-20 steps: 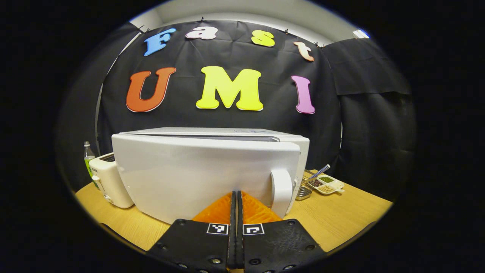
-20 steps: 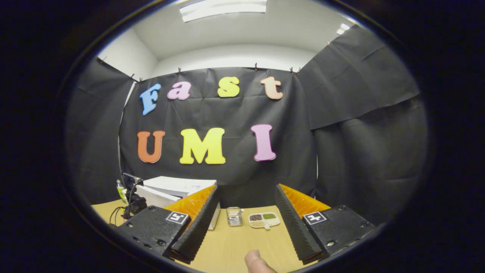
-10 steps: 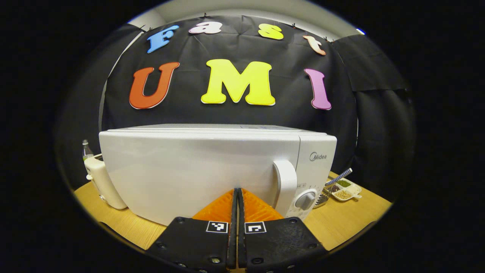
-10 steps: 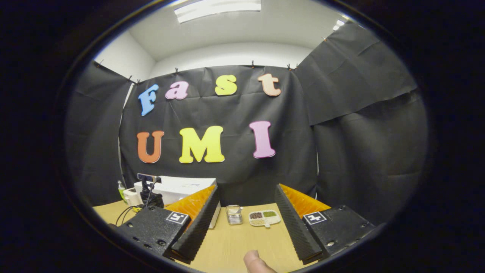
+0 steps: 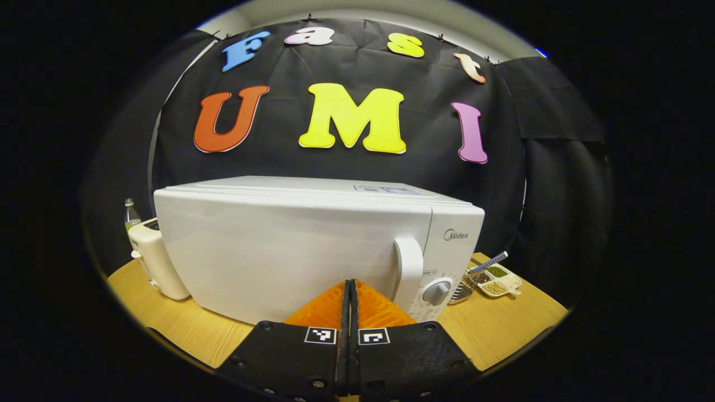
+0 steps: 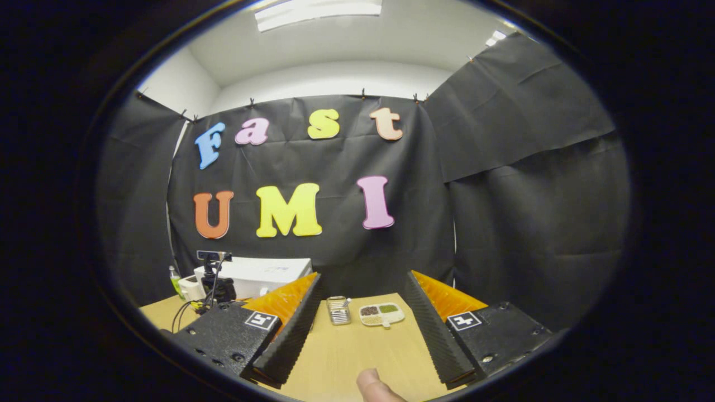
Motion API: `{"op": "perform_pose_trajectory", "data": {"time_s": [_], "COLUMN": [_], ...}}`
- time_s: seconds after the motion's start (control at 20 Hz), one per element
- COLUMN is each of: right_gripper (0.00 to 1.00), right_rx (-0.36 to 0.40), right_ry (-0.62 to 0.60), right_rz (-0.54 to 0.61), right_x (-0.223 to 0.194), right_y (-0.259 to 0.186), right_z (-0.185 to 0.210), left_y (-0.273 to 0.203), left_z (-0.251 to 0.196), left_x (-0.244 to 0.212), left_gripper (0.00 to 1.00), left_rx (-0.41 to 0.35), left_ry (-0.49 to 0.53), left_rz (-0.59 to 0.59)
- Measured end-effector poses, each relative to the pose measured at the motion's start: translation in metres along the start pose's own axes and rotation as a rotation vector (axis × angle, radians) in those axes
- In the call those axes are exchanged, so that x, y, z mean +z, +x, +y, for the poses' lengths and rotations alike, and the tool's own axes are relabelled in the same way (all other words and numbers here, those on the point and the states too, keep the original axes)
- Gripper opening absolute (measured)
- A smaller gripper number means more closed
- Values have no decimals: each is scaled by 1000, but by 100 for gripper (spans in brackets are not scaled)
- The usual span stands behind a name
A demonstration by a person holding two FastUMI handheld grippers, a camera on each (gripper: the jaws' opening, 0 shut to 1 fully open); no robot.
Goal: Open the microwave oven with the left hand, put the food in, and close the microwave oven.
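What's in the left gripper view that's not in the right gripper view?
Left gripper view: the curved white door handle, a round grey dial, a checked spoon handle. Right gripper view: a long ceiling light, a small black camera on a stand, a fingertip. Both: the white microwave oven, the divided white dish of seeds, the wooden table.

My left gripper (image 5: 349, 290) pointed at the front of the white microwave oven (image 5: 290, 245), my two fingers pressed together with nothing between them. The oven door (image 5: 279, 251) sat flush with the body, its handle (image 5: 409, 271) just right of my fingertips, a round dial (image 5: 437, 291) beside it. A cream toaster (image 5: 155, 259) and a bottle (image 5: 130, 214) stood left of the oven on the wooden table (image 5: 497, 324); a divided dish (image 5: 497, 281) of seeds lay to the right.
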State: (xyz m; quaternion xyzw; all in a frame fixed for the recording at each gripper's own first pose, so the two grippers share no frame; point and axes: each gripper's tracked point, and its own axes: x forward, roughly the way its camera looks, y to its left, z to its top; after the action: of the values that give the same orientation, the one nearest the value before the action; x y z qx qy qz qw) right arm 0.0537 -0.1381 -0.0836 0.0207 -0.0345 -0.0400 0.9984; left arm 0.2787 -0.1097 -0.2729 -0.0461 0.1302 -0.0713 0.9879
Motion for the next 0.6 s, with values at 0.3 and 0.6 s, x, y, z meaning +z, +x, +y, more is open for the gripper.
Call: {"op": "perform_pose_trajectory", "data": {"time_s": [0.3,0.6], "right_gripper": [95,95], "right_rx": [-32,-36], "right_ry": [8,21], "right_rz": [14,6], "right_x": [1,6], "right_y": [-27,-52], "right_z": [-5,-4], "left_y": [-87,-177], "left_z": [-13,-9], "left_x": [49,86], "left_gripper": [0,96], "left_rx": [-34,5], "left_ry": [16,56], "left_rz": [-46,-79]}}
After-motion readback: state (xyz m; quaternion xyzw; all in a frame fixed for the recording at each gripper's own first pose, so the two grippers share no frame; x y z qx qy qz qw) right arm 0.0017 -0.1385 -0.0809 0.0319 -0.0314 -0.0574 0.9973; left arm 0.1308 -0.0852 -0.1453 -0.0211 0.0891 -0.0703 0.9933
